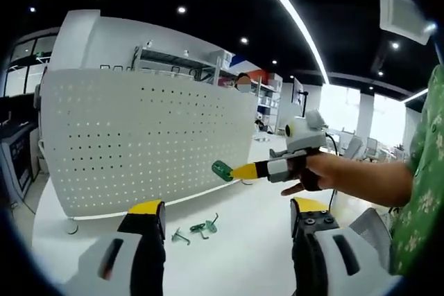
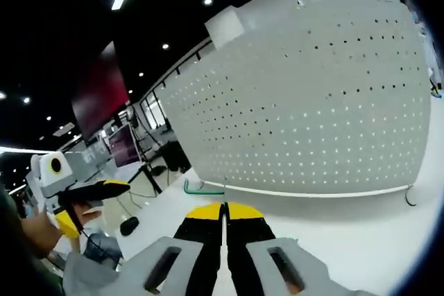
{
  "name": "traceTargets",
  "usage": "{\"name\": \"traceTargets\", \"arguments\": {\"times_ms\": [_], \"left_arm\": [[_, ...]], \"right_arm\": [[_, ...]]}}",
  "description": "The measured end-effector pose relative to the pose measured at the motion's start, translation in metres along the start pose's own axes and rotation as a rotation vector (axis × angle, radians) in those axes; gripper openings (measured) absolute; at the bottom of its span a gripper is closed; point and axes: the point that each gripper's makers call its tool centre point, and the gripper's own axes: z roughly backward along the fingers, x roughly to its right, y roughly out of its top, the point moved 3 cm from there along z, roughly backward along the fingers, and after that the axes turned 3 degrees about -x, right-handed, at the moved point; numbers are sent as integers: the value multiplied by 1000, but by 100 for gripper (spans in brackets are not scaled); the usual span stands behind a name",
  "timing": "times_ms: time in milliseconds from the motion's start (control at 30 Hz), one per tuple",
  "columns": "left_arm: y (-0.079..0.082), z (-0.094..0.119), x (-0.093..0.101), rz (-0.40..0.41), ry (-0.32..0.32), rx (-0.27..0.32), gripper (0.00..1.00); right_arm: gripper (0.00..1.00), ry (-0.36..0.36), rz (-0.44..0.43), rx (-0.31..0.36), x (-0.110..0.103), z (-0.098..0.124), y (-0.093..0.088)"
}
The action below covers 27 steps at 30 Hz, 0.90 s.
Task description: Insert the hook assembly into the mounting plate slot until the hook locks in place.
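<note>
A white perforated mounting plate (image 1: 139, 136) stands upright at the left of a white desk (image 1: 236, 268), with its rows of small holes facing the two tools. In the left gripper view, two loose green hooks (image 1: 195, 229) lie on the desk in front of the plate's lower edge, just beside each other and untouched. The left hand-held gripper (image 1: 227, 206) hangs back from them with its yellow-tipped jaws spread wide and empty. To the right, the right hand-held gripper (image 1: 239, 170), carried in a person's hand (image 1: 316, 171), reaches leftward across the desk. Its jaws are clenched on a third green hook (image 1: 222, 170), and its long axis points almost straight at the plate's lower right part. The right gripper view shows the same pair of jaws pressed together at (image 2: 223, 207). There the held hook (image 2: 201, 188) juts out ahead of them and to the left, close under the plate's (image 2: 312, 116) bottom rows. Whether the hook already touches the plate cannot be told. The left hand-held gripper (image 2: 87, 204) waits well off to the side. The count is one plate, three hooks and two grippers, and the right is plainly the nearer arm. The hook appears not yet seated, so the coming push likely runs forward along the jaws into a hole.
</note>
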Motion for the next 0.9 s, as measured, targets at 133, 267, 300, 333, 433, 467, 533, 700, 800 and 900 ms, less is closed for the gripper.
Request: {"name": "traceTargets", "arguments": {"times_ms": [133,267,300,333,433,467,533,700,800,900], "left_arm": [[11,-3,-1,-10,-7,22,75],[22,-5,-3,-18,-10,42,74],[24,-6,-3,-19,-10,47,74],[26,-6,-4,-19,-9,50,74],[35,-8,-5,-5,-17,73,72],[37,-9,-5,-2,-16,77,72],[42,-11,-6,9,-16,86,70],[56,-14,-7,37,-23,126,69],[66,-16,-5,52,-37,153,69],[72,-18,-4,66,-45,167,68]], "right_arm": [[0,12,3,27,-9,0,9],[0,23,11,52,-16,0,17],[0,27,14,62,-19,0,20],[0,30,17,68,-20,0,22],[0,41,23,96,-27,2,29],[0,47,25,106,-30,2,32],[0,60,31,130,-35,2,38],[0,90,28,179,-45,3,48],[0,100,27,203,-47,4,53],[0,113,26,228,-50,6,58]]}}
